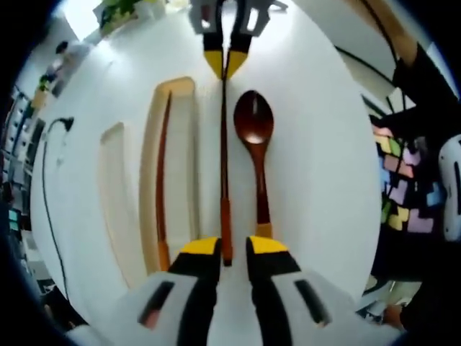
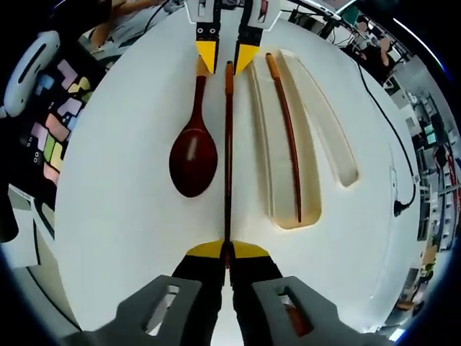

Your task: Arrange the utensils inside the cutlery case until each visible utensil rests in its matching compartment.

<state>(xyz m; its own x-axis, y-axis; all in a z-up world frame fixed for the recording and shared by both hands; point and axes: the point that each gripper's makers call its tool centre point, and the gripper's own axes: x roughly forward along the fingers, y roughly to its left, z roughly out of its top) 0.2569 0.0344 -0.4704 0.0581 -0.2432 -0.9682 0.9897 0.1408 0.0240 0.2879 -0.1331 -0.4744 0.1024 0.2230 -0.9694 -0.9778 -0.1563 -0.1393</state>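
Note:
A dark wooden chopstick lies lengthwise between my two grippers on the white surface. My right gripper is shut on its thin end. My left gripper stands open around its orange-banded thick end, with a gap on one side. A second chopstick rests in the long recess of the cutlery case. A shorter, narrower recess beside it holds nothing. A brown wooden spoon lies flat on the other side of the held chopstick.
A black cable runs along the table's edge past the case. A patch of coloured puzzle-shaped pieces sits beyond the edge on the spoon's side. People and clutter stand around the table.

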